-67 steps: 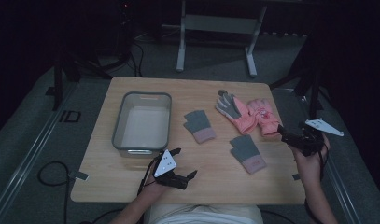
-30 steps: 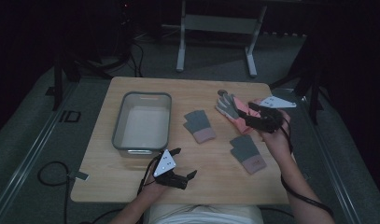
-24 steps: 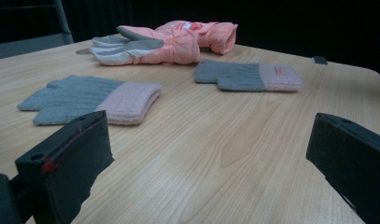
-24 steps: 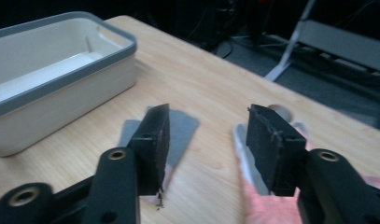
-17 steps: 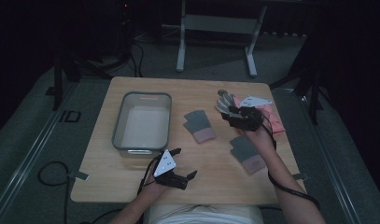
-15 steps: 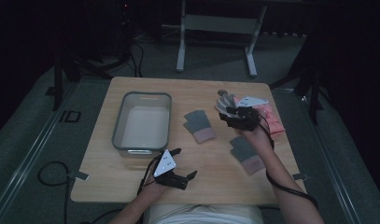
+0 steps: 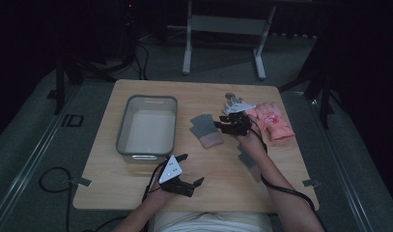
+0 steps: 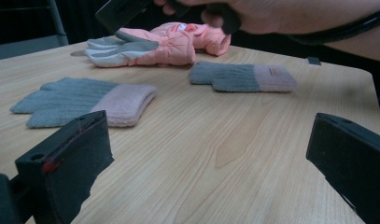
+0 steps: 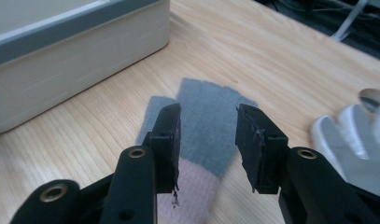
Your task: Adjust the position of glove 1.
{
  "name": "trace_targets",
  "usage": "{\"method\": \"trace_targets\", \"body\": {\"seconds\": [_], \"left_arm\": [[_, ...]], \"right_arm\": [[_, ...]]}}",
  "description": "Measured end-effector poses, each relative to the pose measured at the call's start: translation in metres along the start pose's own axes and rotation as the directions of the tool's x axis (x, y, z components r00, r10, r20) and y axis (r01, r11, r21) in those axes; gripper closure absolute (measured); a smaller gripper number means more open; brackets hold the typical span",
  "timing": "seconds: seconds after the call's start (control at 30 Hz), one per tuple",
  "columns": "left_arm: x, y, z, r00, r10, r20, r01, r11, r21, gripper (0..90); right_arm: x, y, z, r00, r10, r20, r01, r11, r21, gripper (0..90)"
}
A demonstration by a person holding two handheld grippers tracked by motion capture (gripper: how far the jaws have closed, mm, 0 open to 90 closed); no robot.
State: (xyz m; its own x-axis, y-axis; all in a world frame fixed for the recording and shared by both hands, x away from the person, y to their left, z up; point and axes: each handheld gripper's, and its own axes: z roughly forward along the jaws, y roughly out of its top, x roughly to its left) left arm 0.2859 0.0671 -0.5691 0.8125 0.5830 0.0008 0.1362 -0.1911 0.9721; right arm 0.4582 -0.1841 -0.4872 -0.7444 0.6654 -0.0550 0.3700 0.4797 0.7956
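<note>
So nothing's in the bin (image 7: 147,126) yet: the right gripper (image 9: 207,135), jaws closing but not pinching, straddles the grey-and-pink glove (image 9: 202,126) lying flat beside it, while the left gripper (image 7: 183,170) waits wide open near the table's front edge.

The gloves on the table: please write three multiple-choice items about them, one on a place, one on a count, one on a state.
1. The right gripper is above which thing?
A. the bin
B. a grey knit glove
C. the pink glove

2. How many grey knit gloves with pink cuffs lie on the table?
A. one
B. two
C. four

3. How is the left gripper?
A. open, holding nothing
B. shut on a glove
C. inside the bin

Key: 1 B, its fingers frame the grey knit glove. 2 B, the left gripper view shows two. 3 A, only bare wood lies between its fingers.
</note>
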Motion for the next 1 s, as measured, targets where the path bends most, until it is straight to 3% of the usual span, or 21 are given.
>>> {"method": "trace_targets", "body": {"seconds": [0.27,0.7,0.9,1.0], "left_arm": [[-0.001,0.0,0.0,1.0,0.0,-0.003,0.0,1.0,-0.005,0.0],[-0.002,0.0,0.0,1.0,0.0,-0.004,0.0,0.9999,-0.012,0.0],[-0.003,0.0,0.0,1.0,-0.001,-0.007,0.001,0.9999,-0.015,0.0],[-0.003,0.0,0.0,1.0,-0.002,-0.007,0.002,0.9999,-0.017,0.0]], "right_arm": [[0.002,-0.007,0.029,0.9996,0.011,-0.026,-0.01,0.999,0.047,70.2],[0.0,-0.014,0.076,0.9986,0.035,-0.039,-0.029,0.99,0.14,66.4],[0.003,-0.014,0.085,0.9996,0.016,-0.024,-0.011,0.984,0.177,66.7],[0.005,-0.013,0.087,0.9997,0.023,-0.009,-0.021,0.983,0.182,74.2]]}}
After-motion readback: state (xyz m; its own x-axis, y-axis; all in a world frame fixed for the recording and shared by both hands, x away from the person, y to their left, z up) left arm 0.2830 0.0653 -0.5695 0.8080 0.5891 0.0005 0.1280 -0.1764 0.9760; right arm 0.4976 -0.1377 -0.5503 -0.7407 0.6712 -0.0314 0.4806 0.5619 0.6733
